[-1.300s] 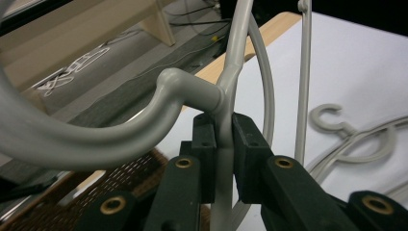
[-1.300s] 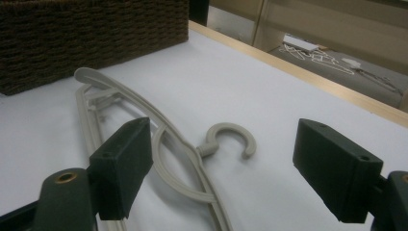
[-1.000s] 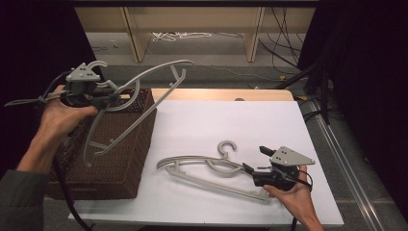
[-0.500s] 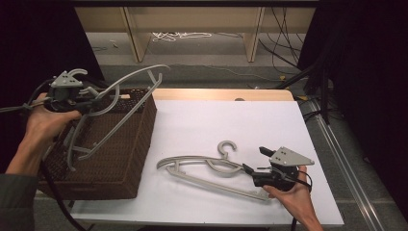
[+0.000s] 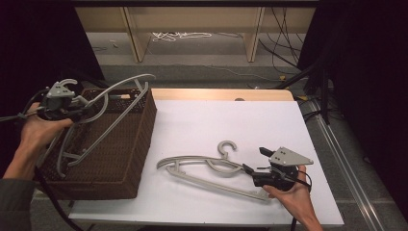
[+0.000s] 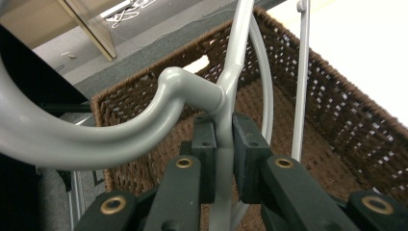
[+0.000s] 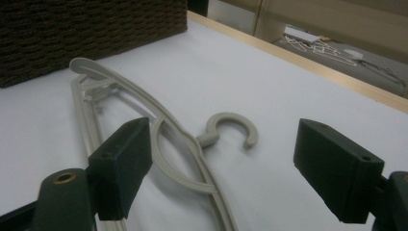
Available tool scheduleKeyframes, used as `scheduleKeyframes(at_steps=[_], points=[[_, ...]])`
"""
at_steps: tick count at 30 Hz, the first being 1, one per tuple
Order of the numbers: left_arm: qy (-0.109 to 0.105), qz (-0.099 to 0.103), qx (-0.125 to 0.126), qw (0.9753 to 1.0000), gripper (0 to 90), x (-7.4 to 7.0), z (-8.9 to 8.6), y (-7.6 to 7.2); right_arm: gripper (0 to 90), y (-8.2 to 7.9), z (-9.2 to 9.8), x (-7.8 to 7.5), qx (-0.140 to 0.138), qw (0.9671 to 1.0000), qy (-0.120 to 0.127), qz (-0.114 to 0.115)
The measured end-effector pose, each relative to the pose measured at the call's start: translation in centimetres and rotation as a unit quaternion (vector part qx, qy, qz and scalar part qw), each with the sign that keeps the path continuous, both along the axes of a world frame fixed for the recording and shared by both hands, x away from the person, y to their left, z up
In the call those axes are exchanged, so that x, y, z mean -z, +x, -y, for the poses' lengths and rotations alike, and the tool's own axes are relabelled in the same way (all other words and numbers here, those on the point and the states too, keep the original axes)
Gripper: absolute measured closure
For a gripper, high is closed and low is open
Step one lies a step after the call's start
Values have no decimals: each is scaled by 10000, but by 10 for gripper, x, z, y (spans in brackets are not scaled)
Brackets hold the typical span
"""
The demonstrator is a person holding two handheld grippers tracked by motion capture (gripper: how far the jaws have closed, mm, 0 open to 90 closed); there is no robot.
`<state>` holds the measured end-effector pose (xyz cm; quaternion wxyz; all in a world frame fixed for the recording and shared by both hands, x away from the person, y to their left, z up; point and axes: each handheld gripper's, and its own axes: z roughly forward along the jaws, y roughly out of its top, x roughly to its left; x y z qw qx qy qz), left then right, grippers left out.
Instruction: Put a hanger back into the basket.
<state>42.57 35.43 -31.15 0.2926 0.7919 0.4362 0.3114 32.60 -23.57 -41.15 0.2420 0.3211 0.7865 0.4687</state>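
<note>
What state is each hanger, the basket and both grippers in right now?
Left gripper: shut on the held hanger, near its neck.
Held hanger: lifted, tilted, its lower end inside the wicker basket.
Wicker basket: upright, open-topped, at the table's left.
Right gripper: open, jaws wide apart, over the flat hanger's end.
Flat hanger: lying flat on the white table, hook pointing away from the person, not gripped.

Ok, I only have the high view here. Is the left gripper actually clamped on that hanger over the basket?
Observer: Yes, the left gripper is shut on the grey hanger, pinching its stem below the hook.
Operator: And the right one, open?
Observer: The right gripper is open, jaws wide apart.
Operator: What is it aimed at?
Observer: The second hanger lying flat on the white table, its hook between the jaws in that view.
</note>
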Motion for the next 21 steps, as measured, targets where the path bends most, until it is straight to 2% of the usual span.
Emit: scheduleKeyframes(at_steps=[5, 8, 12, 20, 21], points=[[-9, -102, -83, 9999, 812, 8, -7, 1, 220, 0, 0, 1, -5, 10000, 7, -15], [173, -149, -193, 9996, 812, 14, -10, 2, 220, 0, 0, 1, -18, 10000, -8, -16], [143, -269, -284, 9991, 811, 25, -14, 5, 220, 0, 0, 2, -16, 10000, -7, -34], [406, -555, -319, 9971, 810, 43, -16, 9, 220, 1, 0, 2, 3, 10000, -6, -43], [380, -590, -311, 9970, 810, 45, -15, 10, 220, 1, 0, 2, 1, 10000, -9, -39]])
